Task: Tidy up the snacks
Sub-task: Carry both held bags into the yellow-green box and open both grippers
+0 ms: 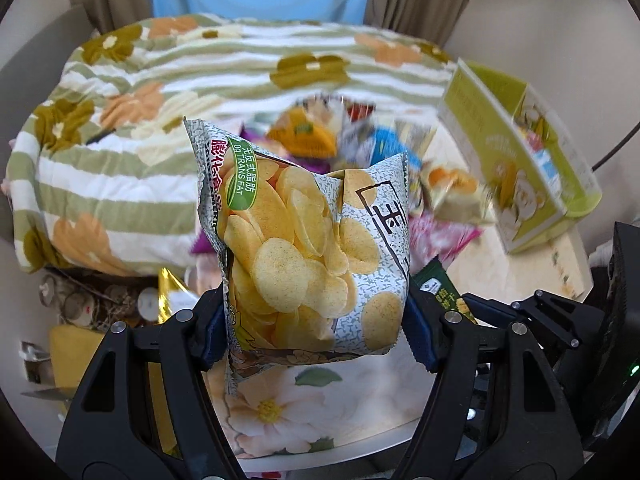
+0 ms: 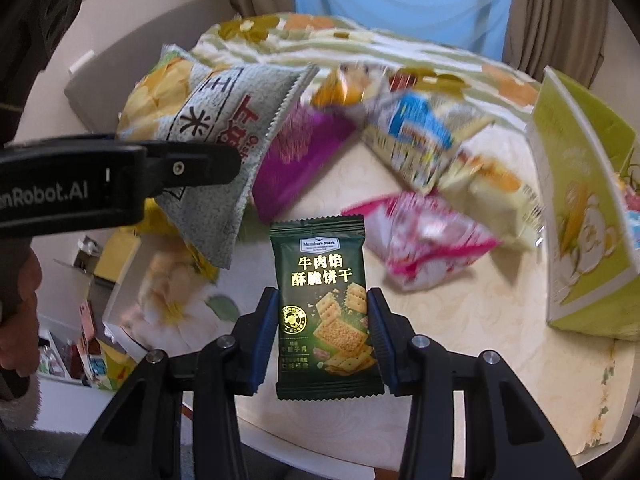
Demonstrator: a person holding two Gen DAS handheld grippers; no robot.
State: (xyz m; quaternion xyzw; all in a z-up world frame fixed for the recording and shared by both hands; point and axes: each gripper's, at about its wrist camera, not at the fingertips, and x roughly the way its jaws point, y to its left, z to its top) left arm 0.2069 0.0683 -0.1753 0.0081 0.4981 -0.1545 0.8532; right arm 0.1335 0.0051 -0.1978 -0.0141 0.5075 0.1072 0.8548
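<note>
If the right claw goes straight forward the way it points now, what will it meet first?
Probably the purple snack packet or the pink packet beside it; depth is unclear. The right claw holds a green cracker packet.

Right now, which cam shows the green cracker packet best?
Right wrist. The green cracker packet faces the lens upright, label readable, clamped between the right gripper fingers. Left wrist shows only a corner of it, mostly hidden behind the chip bag held by the left gripper.
</note>
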